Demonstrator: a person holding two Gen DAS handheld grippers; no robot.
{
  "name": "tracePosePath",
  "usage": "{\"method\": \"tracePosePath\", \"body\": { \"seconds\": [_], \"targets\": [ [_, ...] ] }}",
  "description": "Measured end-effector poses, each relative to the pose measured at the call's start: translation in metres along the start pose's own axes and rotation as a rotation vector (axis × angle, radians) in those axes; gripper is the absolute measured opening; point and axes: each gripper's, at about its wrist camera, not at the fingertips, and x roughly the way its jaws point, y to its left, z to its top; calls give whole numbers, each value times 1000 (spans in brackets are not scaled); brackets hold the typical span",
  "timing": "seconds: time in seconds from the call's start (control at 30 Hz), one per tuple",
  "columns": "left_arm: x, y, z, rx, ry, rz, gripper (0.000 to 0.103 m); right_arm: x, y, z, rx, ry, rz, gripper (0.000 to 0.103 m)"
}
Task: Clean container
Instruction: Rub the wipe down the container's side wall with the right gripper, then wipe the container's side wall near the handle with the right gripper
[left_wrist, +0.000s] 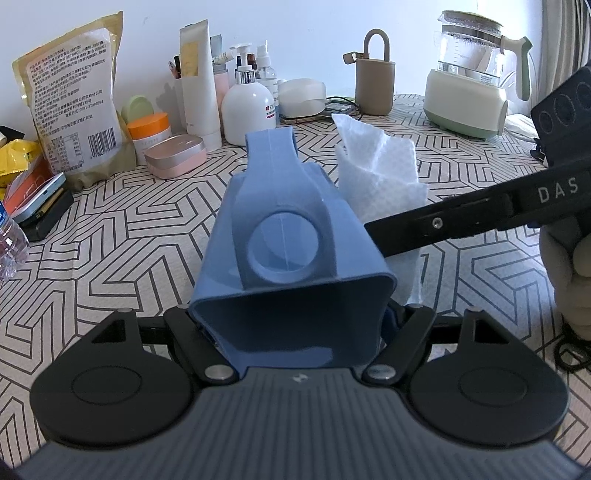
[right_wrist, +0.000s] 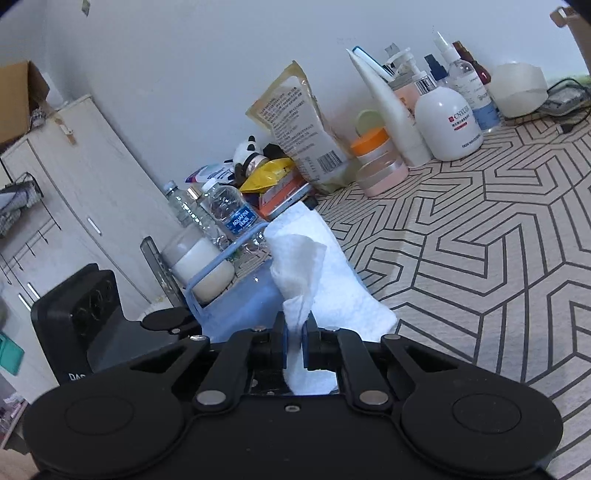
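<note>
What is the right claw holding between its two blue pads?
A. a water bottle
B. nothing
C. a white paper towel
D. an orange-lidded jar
C: in the right wrist view the right claw pinches a bunched white paper towel between its pads, beside the blue container.

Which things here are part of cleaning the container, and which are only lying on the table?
Part of the job:
- blue container, gripped by the left claw
- white cloth, pinched in the right claw

Only lying about:
- white pump bottle
- food pouch
- orange-lidded jar
- kettle
- water bottle
</note>
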Motion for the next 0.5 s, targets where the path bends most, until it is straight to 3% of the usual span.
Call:
{"method": "tracePosePath", "body": {
  "seconds": [0.5],
  "targets": [
    [-1, 1, 0, -5, 2, 6, 77, -4, 12, 2, -16, -26, 135, 13]
  ]
}}
